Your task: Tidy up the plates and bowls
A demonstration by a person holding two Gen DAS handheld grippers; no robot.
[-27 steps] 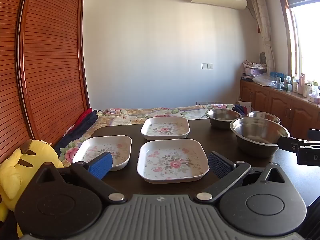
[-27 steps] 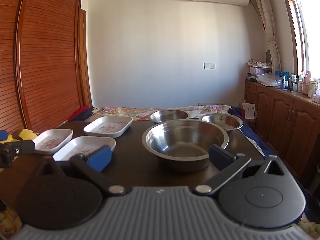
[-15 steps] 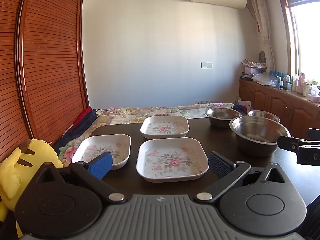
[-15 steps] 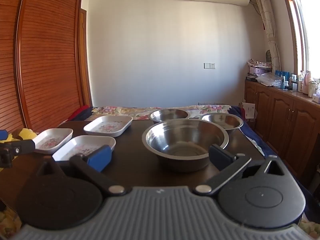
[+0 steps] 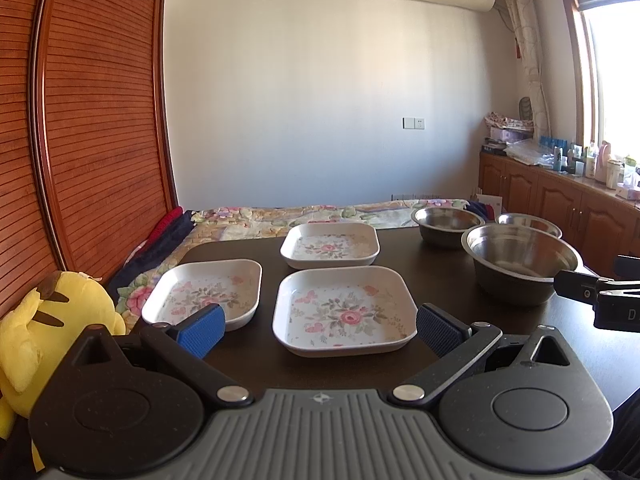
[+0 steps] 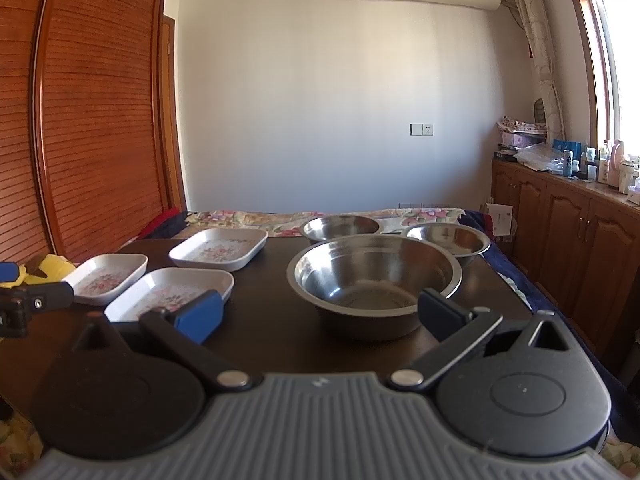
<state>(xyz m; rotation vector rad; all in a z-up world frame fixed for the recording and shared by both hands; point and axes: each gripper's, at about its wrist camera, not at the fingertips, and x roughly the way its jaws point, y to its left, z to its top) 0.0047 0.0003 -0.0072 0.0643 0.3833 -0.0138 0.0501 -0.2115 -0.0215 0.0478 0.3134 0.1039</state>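
Observation:
Three white square floral plates lie on the dark table: a near one point(image 5: 344, 312), a left one point(image 5: 204, 292) and a far one point(image 5: 330, 245). Three steel bowls stand to their right: a large one point(image 6: 374, 276) and two smaller ones behind it point(image 6: 340, 227) point(image 6: 450, 238). My left gripper point(image 5: 318, 328) is open and empty, just in front of the near plate. My right gripper point(image 6: 320, 314) is open and empty, just in front of the large bowl. The large bowl also shows in the left wrist view point(image 5: 520, 258).
A yellow plush toy point(image 5: 44, 320) sits at the table's left edge. A bed with a floral cover point(image 5: 312, 214) lies beyond the table. A wooden slatted wardrobe point(image 5: 92, 140) stands at left; wooden cabinets point(image 6: 576, 232) with bottles on top line the right wall.
The left gripper has crept slightly closer to the near plate. The right gripper has hardly moved. Both stay open.

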